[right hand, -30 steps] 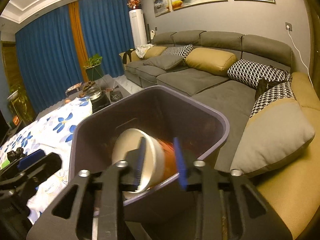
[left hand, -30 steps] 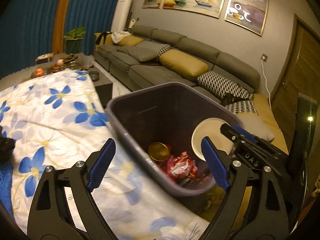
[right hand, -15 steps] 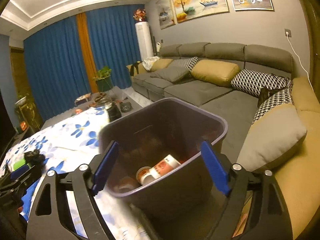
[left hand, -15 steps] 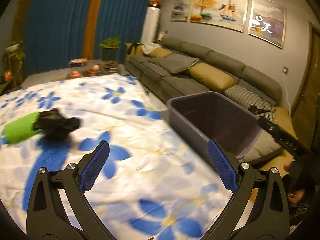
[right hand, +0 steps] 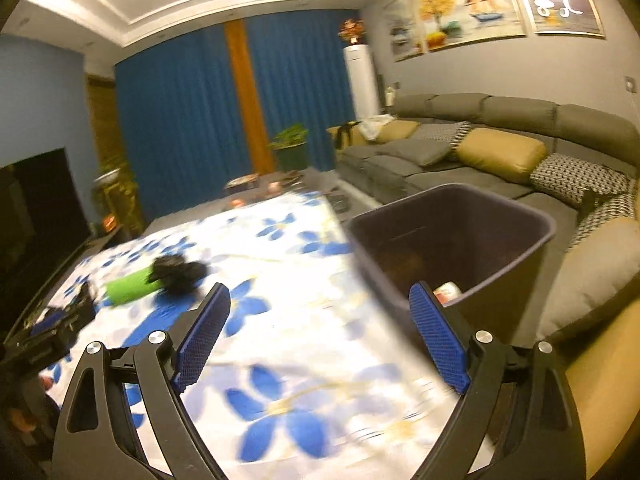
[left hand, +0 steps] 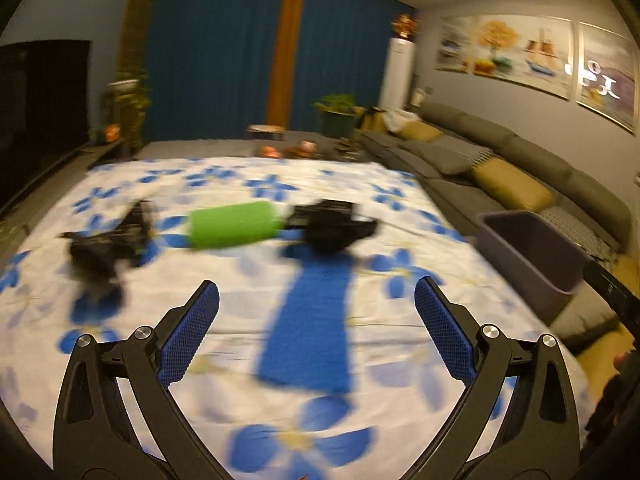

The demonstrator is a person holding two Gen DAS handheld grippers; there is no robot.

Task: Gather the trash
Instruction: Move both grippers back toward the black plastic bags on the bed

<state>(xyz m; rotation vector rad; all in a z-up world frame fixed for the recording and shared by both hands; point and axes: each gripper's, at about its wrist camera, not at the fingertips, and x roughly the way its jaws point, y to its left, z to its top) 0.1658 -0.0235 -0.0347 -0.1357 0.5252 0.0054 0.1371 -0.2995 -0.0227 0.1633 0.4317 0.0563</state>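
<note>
Floral tablecloth (left hand: 320,360) ahead, cup (right hand: 447,291) dropped in bin (right hand: 452,240); right gripper (right hand: 320,336) just opened, left gripper (left hand: 316,332) wide, both empty, swung toward remaining clutter (left hand: 234,224)

Grey bin (right hand: 500,240) upright by sofa, cup (right hand: 447,291) inside

Deep blue curtains (right hand: 188,128) with an orange strip cover the far wall. A long grey sofa (right hand: 472,160) with mustard and patterned cushions runs beneath framed paintings (right hand: 460,8) on a grey wall. A white tower unit (right hand: 362,80) stands in the corner; a dark television (right hand: 36,216) sits opposite.
</note>
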